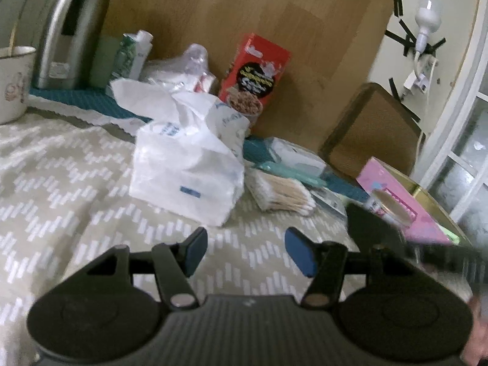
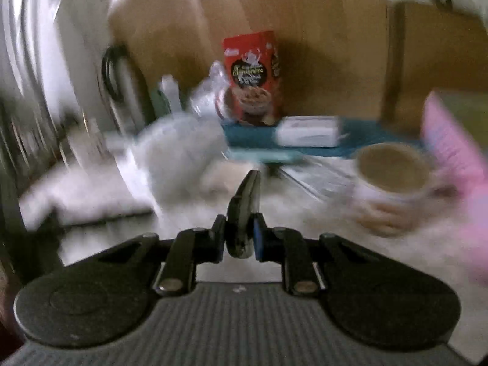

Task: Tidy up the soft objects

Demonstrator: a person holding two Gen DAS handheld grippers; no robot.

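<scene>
A white soft tissue pack (image 1: 186, 164) in crinkled plastic lies on the patterned tablecloth (image 1: 61, 183), ahead of my left gripper (image 1: 244, 248), which is open and empty just short of it. A bundle of cotton swabs (image 1: 280, 192) lies to the pack's right. My right gripper (image 2: 242, 238) is shut on a thin dark flat object (image 2: 244, 210) that stands up between its pads. The right wrist view is motion-blurred; the tissue pack (image 2: 180, 155) shows there as a white mass at left. The right gripper's dark body (image 1: 396, 238) enters the left wrist view at the right.
A red cereal box (image 1: 253, 76) stands at the back against a wooden board. A steel thermos (image 1: 70, 30), a white mug (image 1: 12, 82), a small carton (image 1: 131, 55) and a plastic bag are at the left back. A pink box (image 1: 402, 201), a cup (image 2: 393, 177) and a white box (image 2: 308, 134) are to the right.
</scene>
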